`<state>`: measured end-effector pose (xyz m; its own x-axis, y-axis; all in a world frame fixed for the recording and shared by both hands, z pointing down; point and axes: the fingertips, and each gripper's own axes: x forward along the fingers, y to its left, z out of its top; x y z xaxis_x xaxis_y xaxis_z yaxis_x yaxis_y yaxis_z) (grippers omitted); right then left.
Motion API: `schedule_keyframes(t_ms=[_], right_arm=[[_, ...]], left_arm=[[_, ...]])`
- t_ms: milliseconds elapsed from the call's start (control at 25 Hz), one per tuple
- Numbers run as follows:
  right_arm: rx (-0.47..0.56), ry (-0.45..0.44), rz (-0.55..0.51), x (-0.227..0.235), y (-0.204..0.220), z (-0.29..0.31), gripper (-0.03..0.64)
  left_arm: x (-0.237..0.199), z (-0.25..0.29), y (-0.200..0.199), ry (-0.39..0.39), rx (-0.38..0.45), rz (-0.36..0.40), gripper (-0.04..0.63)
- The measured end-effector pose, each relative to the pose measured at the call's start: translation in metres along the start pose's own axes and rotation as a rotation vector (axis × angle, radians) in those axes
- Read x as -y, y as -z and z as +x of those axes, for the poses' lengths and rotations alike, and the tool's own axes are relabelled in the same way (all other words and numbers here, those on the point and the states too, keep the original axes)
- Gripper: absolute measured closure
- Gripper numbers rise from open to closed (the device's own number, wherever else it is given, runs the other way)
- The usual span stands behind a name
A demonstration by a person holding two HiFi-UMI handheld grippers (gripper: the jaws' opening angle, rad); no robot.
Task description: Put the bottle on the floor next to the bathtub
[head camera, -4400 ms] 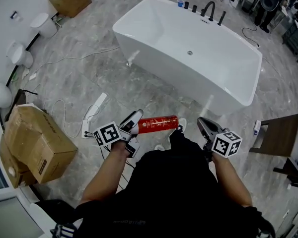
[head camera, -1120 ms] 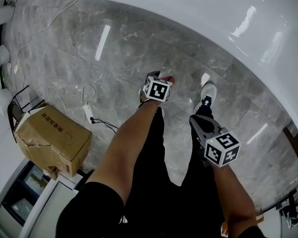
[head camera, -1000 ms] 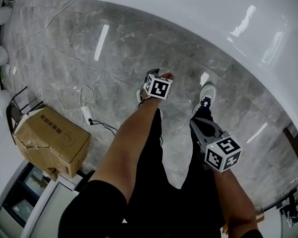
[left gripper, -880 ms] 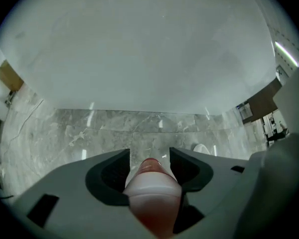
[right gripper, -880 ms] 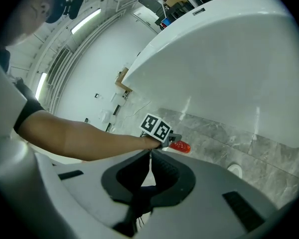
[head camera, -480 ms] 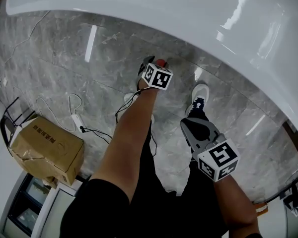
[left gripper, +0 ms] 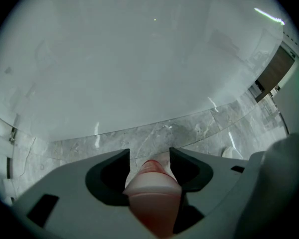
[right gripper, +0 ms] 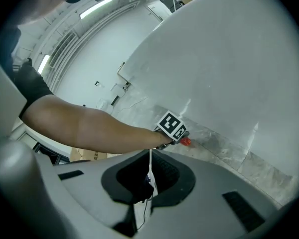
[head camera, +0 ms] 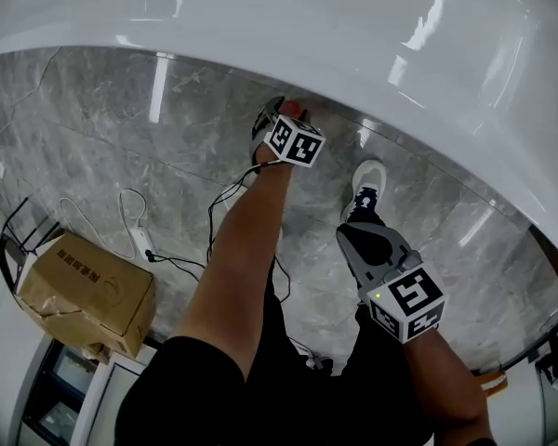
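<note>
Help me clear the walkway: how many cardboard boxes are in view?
1. The cardboard box sits on the floor at the head view's lower left, well apart from the bathtub. Others may lie outside the frame.

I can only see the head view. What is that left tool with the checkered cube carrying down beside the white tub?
Observer: The left gripper view shows a red bottle clamped between the left tool's jaws.
Operator: Is it standing on the floor already?
Observer: Can't tell. In the right gripper view its red end pokes out past the cube, close over the grey floor by the bathtub.
</note>
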<state>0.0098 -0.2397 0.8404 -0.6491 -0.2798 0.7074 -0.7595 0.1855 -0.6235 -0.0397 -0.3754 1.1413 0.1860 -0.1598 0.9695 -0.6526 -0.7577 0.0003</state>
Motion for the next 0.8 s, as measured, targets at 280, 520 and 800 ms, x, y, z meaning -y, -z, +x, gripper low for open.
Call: schedule_keyframes(t_ms=[280,520,800], right_arm=[[-0.021,0.000,-0.002,0.003,0.001,0.007,0.578],[-0.018,0.000,0.000,0.005,-0.003,0.010,0.578],[-0.019,0.020,0.005,0.013,-0.004,0.008,0.578]], left_arm=[[-0.009,0.011,-0.002,-0.033,-0.003,0.003,0.331],[-0.010,0.020,0.003,-0.044,-0.032,0.055,0.330],[-0.013,0.023,0.010,-0.041,-0.029,0.045,0.330]])
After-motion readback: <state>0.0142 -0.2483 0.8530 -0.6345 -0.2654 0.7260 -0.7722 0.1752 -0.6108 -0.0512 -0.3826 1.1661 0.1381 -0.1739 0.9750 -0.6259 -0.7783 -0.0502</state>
